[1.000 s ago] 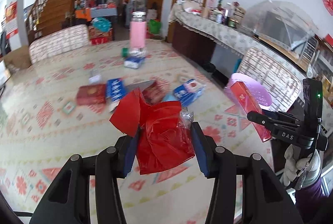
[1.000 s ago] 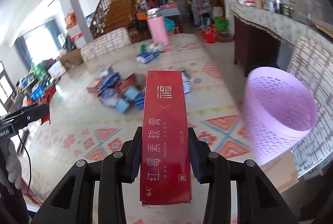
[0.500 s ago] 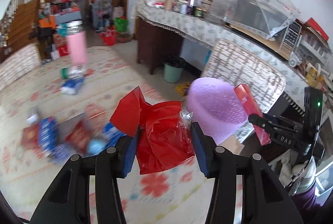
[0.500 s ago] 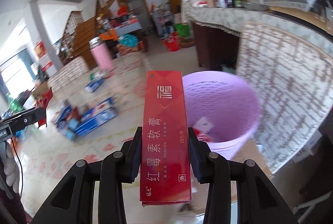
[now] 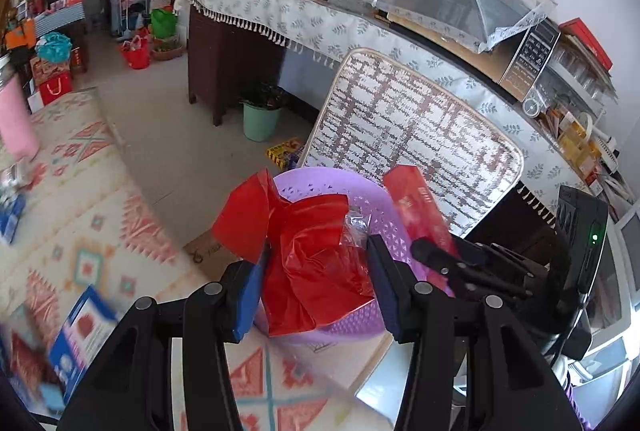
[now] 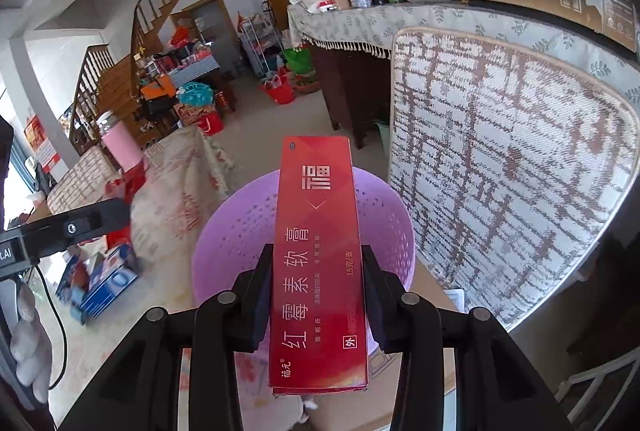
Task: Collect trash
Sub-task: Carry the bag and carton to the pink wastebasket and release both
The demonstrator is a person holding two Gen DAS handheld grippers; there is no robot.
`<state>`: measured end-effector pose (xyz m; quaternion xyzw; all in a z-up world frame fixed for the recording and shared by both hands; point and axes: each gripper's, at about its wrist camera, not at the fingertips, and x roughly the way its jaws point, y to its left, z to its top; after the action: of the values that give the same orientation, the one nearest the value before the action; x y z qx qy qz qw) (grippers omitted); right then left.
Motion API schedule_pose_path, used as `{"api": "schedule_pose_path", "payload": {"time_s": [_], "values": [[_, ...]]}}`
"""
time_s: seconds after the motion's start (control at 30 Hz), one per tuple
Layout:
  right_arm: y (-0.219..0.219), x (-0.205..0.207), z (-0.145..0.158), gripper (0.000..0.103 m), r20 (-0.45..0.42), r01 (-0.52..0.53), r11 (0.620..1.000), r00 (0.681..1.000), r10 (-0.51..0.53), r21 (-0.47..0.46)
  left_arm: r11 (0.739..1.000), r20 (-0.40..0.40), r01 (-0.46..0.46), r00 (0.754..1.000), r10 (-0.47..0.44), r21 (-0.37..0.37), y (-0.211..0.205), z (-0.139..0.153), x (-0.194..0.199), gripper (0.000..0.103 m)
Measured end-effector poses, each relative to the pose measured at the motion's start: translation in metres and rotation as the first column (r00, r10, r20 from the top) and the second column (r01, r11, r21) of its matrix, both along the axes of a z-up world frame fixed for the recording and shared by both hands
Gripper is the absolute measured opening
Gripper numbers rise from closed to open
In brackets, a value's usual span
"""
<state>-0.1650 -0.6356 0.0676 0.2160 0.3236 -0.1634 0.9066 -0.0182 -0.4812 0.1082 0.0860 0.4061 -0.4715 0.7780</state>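
My left gripper (image 5: 316, 287) is shut on a crumpled red plastic wrapper (image 5: 312, 255) with a bit of clear film, held at the near rim of the purple perforated bin (image 5: 320, 187). My right gripper (image 6: 316, 295) is shut on a long red box (image 6: 318, 263) with Chinese print, held lengthwise over the bin's opening (image 6: 240, 235). The red box (image 5: 420, 211) and right gripper (image 5: 452, 259) also show in the left wrist view, over the bin's right side. The left gripper's finger (image 6: 76, 227) shows at the left in the right wrist view.
The bin stands beyond the edge of the patterned tablecloth (image 5: 80, 231), in front of a woven chair back (image 5: 408, 139). Blue and red boxes (image 6: 104, 279) lie on the table. A pink bottle (image 6: 120, 147) stands farther back. A green bucket (image 5: 260, 119) sits by the sideboard.
Both grippers swung from the table to the purple bin, carrying the wrapper and the box. The bin now sits directly under both.
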Motion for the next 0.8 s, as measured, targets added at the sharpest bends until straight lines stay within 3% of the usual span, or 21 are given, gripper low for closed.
{"api": "schedule_pose_path", "payload": {"time_s": [0.1, 0.17, 0.3, 0.53, 0.8], "values": [[-0.010, 0.014, -0.011, 0.044, -0.009, 0.017, 1.000, 1.000, -0.017, 0.009, 1.000, -0.011, -0.024, 1.000, 0.024, 0.014, -0.008, -0.010, 0.012, 0.054], [-0.016, 0.020, -0.018, 0.052, -0.015, 0.042, 0.999, 0.999, -0.041, 0.031, 0.999, -0.031, -0.038, 0.999, 0.038, 0.019, -0.008, -0.015, 0.018, 0.057], [-0.019, 0.023, -0.028, 0.057, -0.015, 0.053, 0.997, 0.999, -0.052, 0.060, 0.998, -0.019, -0.058, 0.998, 0.058, 0.012, 0.002, -0.016, 0.020, 0.064], [-0.004, 0.017, -0.027, 0.063, -0.018, 0.036, 0.998, 0.999, -0.035, 0.053, 0.996, 0.001, -0.089, 0.996, 0.089, -0.010, 0.037, -0.007, 0.007, 0.068], [0.028, 0.004, -0.013, 0.071, 0.008, -0.006, 1.000, 1.000, 0.006, 0.015, 0.988, 0.035, -0.155, 0.987, 0.155, -0.006, 0.104, -0.002, -0.012, 0.069]]}}
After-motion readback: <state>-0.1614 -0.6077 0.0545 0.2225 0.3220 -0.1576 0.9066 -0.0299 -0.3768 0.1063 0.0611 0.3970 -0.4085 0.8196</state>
